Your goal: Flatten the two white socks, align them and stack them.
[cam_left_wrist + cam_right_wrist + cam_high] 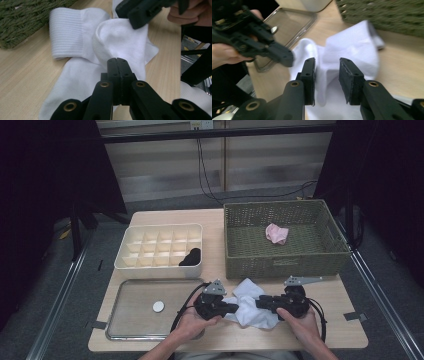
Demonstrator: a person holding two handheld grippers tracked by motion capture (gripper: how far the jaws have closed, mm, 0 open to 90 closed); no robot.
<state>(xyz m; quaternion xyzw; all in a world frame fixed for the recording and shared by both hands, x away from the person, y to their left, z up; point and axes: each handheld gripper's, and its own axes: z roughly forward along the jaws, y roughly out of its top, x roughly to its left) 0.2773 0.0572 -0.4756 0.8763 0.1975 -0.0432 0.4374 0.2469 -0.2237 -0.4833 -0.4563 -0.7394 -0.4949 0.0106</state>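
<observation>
1. The left gripper (117, 60) has its fingers clenched flat together at the near edge of the white sock (120, 40); whether a fold of fabric is pinched between them cannot be told
2. The right gripper (327, 80) has its fingers (350, 80) parted, a ridge of the sock standing between them, apparently unpressed
3. The sock lies crumpled on the tabletop (350, 295) between both hands, its ribbed cuff toward the green wicker basket (285, 215); both hands sit equally near
4. Further off stand the divided white organiser (160, 245) and the clear tray (145, 307)
</observation>
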